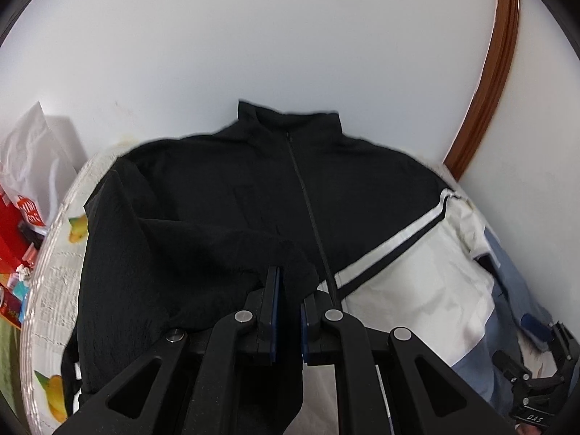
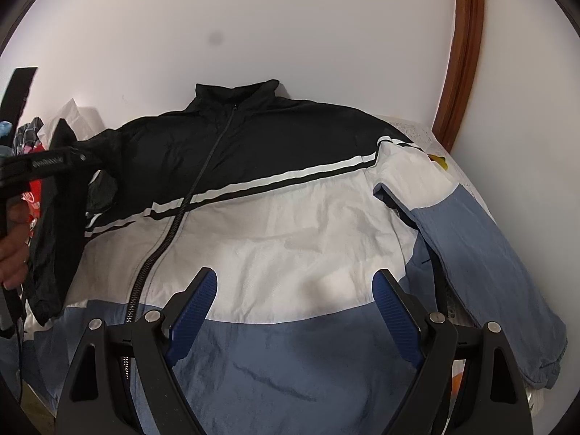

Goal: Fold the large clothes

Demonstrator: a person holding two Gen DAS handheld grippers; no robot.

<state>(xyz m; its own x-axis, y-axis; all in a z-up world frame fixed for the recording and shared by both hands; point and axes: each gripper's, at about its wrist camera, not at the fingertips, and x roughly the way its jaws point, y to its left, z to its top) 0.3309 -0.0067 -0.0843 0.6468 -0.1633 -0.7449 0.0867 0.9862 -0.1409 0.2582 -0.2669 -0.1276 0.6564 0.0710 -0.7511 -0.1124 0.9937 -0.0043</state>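
A jacket is spread front-up on a bed, collar at 12 o'clock against the wall, zip closed. The left gripper has its fingers narrowed onto the black sleeve, which is drawn across the chest. The right gripper hangs over the white panel, fingers wide, nothing between them. The fabric looks thin, light, soft and probably slippery, so it should drape and slide readily. The blue sleeve at 3 o'clock is best pinched near its cuff.
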